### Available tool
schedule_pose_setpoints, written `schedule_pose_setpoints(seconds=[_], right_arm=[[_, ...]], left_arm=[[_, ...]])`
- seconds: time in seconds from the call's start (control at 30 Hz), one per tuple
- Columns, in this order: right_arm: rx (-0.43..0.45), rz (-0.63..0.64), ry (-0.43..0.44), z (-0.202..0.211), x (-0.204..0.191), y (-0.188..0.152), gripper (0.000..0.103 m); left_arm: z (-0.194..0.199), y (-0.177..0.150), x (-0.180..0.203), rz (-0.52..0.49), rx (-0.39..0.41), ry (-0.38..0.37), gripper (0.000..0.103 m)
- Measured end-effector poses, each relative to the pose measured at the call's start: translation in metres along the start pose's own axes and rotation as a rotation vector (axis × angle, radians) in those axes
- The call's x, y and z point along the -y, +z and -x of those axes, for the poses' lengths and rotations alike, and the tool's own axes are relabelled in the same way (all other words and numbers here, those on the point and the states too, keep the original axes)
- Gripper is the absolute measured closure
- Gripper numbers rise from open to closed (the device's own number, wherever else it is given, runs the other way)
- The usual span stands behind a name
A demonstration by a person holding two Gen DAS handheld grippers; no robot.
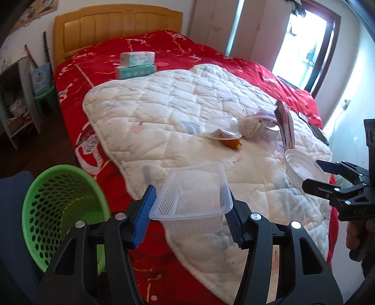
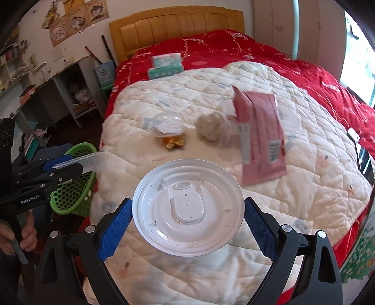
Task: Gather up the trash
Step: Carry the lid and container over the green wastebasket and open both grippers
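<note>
The left gripper (image 1: 191, 211) clamps a clear rectangular tray (image 1: 192, 199), lifted above the quilt (image 1: 164, 112); the right gripper (image 2: 187, 225) holds a round plastic lid (image 2: 187, 208). The green basket (image 1: 61, 206) sits beside the bed; keep the tray level and release it over the rim.

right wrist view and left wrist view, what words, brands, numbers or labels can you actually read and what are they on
"GenRobot.AI": white print on the black body of the left tongs, seen in the right wrist view.
Pink snack bag: a barcode and small print, too blurred to read.
Tissue packs: print too blurred to read.
Wall posters: cartoon drawings with lettering too small to read.
Right tongs body in the left wrist view: embossed letters, not legible.
</note>
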State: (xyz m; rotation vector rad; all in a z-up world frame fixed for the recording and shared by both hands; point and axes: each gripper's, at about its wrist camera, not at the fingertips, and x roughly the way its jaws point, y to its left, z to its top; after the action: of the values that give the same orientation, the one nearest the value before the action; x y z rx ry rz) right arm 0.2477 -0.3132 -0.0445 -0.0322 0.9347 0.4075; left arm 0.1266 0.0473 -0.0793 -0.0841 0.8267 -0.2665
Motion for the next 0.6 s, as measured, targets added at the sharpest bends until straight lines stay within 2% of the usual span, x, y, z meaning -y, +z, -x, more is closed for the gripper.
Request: schedule_pose_setpoints(seconds=[0.2,0.37,0.47,0.6], right_arm=[[0.002,0.015,0.008,0.000,-0.011,0.004,0.013],[0.006,0.028,0.018,0.002,-0.016,0.008,0.013],[0.007,0.042,0.037,0.001,-0.027,0.011,0.013],[0.006,0.077,0.066,-0.006,-0.048,0.018,0.013]], left_arm=[[-0.001,-0.004,-0.007,0.053,-0.002,-0.021,0.048],[0.015,-0.007,-0.016,0.086,0.040,-0.015,0.048],[0.028,-0.010,-0.026,0.103,0.059,0.016,0.048],[0.045,-0.019,-0.055,0.142,0.076,0.095,0.048]])
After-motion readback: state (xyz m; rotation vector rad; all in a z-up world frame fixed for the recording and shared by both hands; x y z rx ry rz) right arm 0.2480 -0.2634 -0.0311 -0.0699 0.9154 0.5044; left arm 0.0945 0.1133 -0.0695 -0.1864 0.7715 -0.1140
